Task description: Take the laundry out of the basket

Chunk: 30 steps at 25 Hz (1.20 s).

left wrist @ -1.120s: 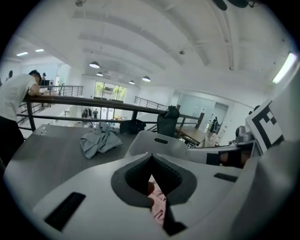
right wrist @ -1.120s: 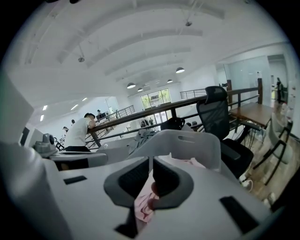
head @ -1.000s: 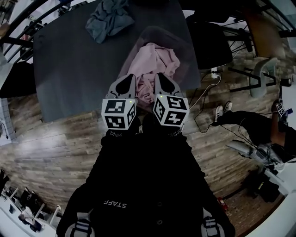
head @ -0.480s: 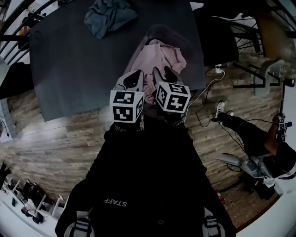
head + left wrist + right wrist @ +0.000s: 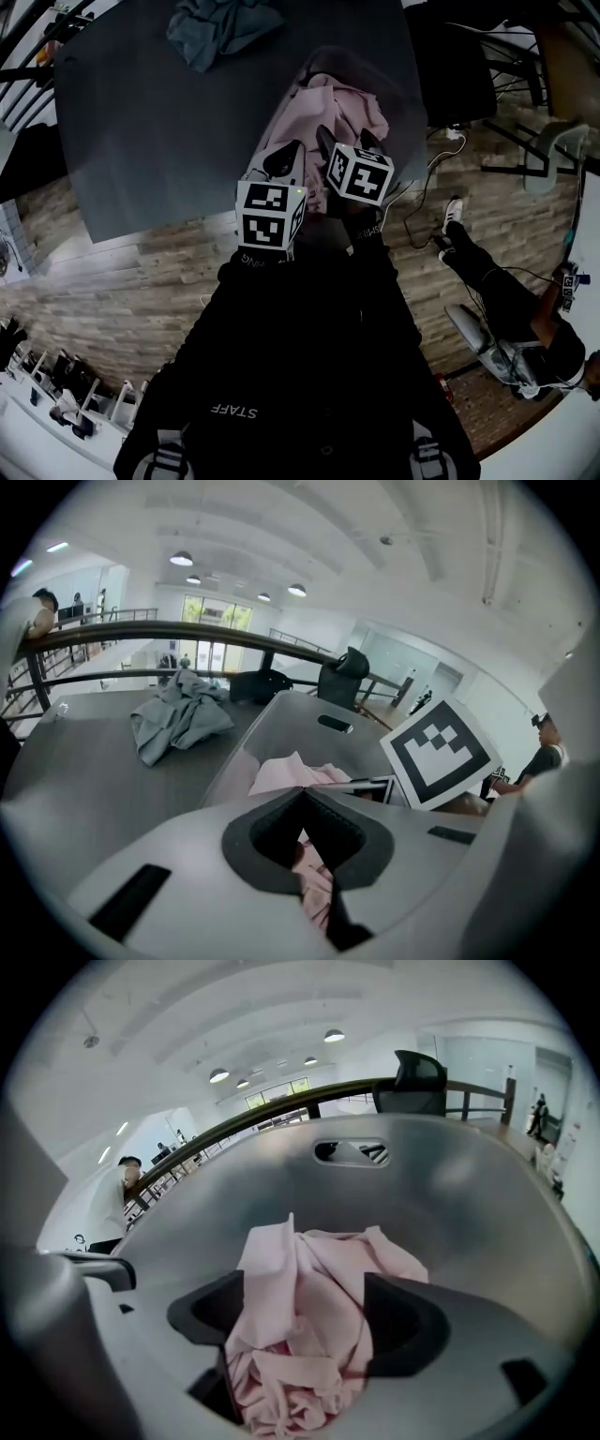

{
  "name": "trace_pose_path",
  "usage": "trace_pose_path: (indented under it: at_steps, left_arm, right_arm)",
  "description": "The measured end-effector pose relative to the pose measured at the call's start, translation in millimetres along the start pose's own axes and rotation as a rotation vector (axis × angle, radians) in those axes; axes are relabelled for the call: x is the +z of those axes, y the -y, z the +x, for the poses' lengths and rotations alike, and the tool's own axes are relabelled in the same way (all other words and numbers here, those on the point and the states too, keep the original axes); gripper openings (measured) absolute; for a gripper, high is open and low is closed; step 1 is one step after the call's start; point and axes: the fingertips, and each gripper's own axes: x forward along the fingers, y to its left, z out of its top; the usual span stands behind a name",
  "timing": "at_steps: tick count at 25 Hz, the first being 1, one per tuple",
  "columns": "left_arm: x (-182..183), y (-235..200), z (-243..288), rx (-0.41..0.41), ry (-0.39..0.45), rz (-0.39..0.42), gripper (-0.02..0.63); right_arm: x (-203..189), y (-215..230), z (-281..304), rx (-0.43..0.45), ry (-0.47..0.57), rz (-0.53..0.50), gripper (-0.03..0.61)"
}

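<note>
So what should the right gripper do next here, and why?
Probably close the right gripper on the pink garment: its jaws have just been opening and now stand apart, with the bunched cloth between them, lying inside the basket.

Between the right gripper's (image 5: 305,1285) jaws, which had just been opening, the pink garment (image 5: 314,1335) looked like soft, thin cloth — matt, creased and crumpled. The pads (image 5: 403,1321) on either side of it were dark, matt and rubbery, set in smooth grey plastic shells. Beyond those jaws the basket (image 5: 459,1194) wall was smooth grey plastic with a dull sheen. Ahead and to the left of the left gripper's (image 5: 305,791) closed jaws, a grey-blue garment (image 5: 178,719) of limp, wrinkled cloth lay on a dark table (image 5: 75,761) — matt and even. The floor (image 5: 112,272) beneath was grained wood planking.
</note>
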Motion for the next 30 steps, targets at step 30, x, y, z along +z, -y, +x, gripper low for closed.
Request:
trace_pose_path:
  at_steps: [30]
  left_arm:
    - [-15.7,-8.7,1.4,0.008,-0.055,-0.031,0.0]
  right_arm:
    - [-64.1,24.5,89.7,-0.093,-0.256,0.112,0.511]
